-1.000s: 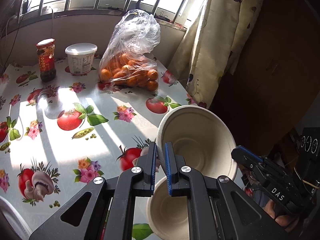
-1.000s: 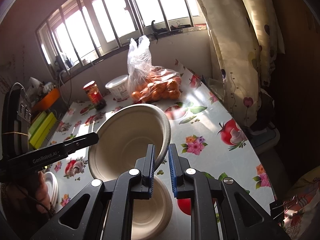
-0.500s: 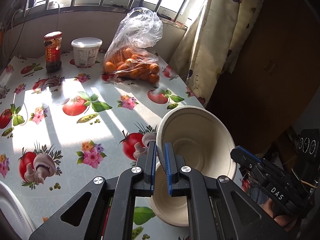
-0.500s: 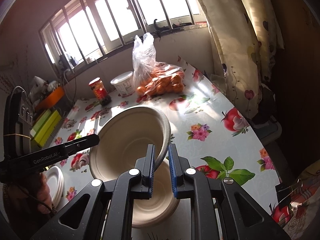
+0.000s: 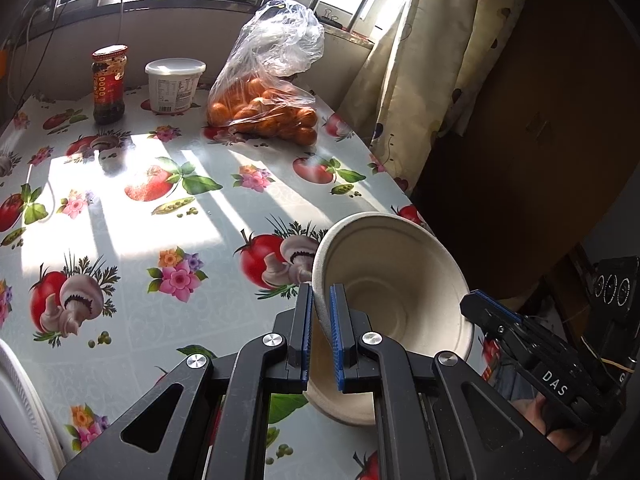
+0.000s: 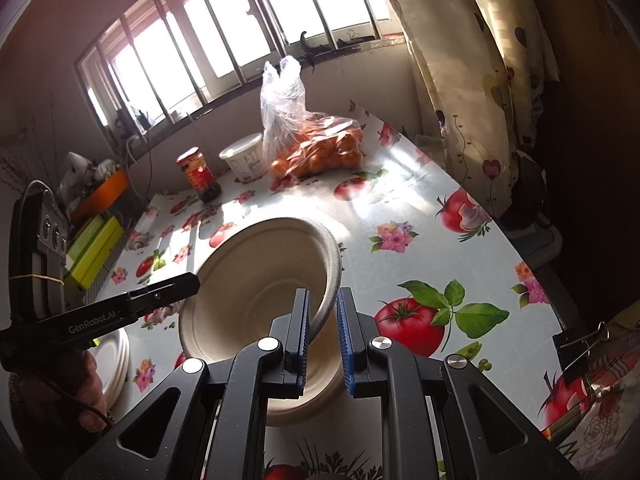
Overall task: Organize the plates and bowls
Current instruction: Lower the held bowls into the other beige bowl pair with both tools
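A beige paper bowl hangs tilted above the table, held by both grippers. My left gripper is shut on its left rim. My right gripper is shut on the opposite rim of the same bowl. Each gripper shows in the other's view: the right gripper at the bowl's far rim, the left gripper at its left rim. Directly beneath sits a second beige bowl, partly hidden by the fingers. A stack of white plates lies at the left.
At the back of the flowered tablecloth stand a bag of oranges, a white tub and a red-lidded jar. A curtain hangs by the table's right edge. A white plate rim shows at the near left.
Both grippers have carried the held bowl back toward the near side of the table and slightly down, closer over the lower bowl. Both grips stay the same.
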Demonstrator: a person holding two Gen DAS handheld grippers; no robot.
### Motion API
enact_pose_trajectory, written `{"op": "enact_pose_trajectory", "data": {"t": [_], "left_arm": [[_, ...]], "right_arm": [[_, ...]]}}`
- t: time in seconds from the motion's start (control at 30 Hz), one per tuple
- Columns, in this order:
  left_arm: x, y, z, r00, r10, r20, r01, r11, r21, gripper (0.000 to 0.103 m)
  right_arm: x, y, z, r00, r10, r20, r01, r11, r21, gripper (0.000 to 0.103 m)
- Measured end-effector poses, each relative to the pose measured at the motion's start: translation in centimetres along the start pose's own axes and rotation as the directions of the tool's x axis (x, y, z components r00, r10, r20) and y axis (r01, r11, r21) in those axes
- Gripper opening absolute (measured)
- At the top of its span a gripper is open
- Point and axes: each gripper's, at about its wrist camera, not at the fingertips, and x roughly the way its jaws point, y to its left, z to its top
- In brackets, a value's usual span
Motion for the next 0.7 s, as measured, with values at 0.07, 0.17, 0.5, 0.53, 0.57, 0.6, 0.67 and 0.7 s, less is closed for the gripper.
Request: {"op": "enact_pose_trajectory", "data": {"t": [0.07, 0.17, 0.5, 0.53, 0.57, 0.6, 0.67, 0.7], "left_arm": [[0.1, 0.0, -0.2, 1.000, 0.000, -0.005, 0.000, 1.000, -0.002, 0.009], [0.1, 0.1, -0.5, 1.000, 0.001, -0.009, -0.001, 1.000, -0.004, 0.009], [0.7, 0.3, -1.3, 0.999, 0.005, -0.032, -0.005, 1.000, -0.017, 0.009], [0.8, 0.2, -1.4, 0.999, 0.005, -0.035, -0.006, 1.000, -0.017, 0.009], [0.8, 0.3, -1.4, 0.999, 0.005, -0.036, -0.006, 1.000, -0.018, 0.009], [0.9, 0.3, -1.5, 0.999, 0.006, -0.038, -0.007, 1.000, -0.019, 0.009], [0.9, 0.3, -1.5, 0.999, 0.008, -0.039, -0.009, 1.000, -0.020, 0.009], [0.9, 0.4, -1.5, 0.999, 0.009, -0.039, -0.009, 1.000, -0.022, 0.009]], "right_arm": [[0.0, -0.1, -0.2, 1.000, 0.001, -0.002, -0.001, 1.000, 0.005, 0.014], [0.0, -0.2, -0.5, 1.000, 0.002, -0.005, -0.002, 1.000, 0.009, 0.014], [0.1, -0.5, -1.4, 1.000, 0.001, -0.018, -0.001, 1.000, 0.017, 0.014], [0.2, -0.5, -1.5, 1.000, -0.001, -0.020, 0.002, 1.000, 0.017, 0.014], [0.3, -0.5, -1.6, 1.000, -0.003, -0.022, 0.004, 1.000, 0.017, 0.014], [0.3, -0.6, -1.7, 1.000, -0.003, -0.024, 0.003, 1.000, 0.019, 0.014], [0.5, -0.7, -1.9, 1.000, -0.001, -0.029, 0.001, 1.000, 0.022, 0.014], [0.6, -0.6, -1.9, 1.000, 0.000, -0.031, 0.001, 1.000, 0.023, 0.014]]}}
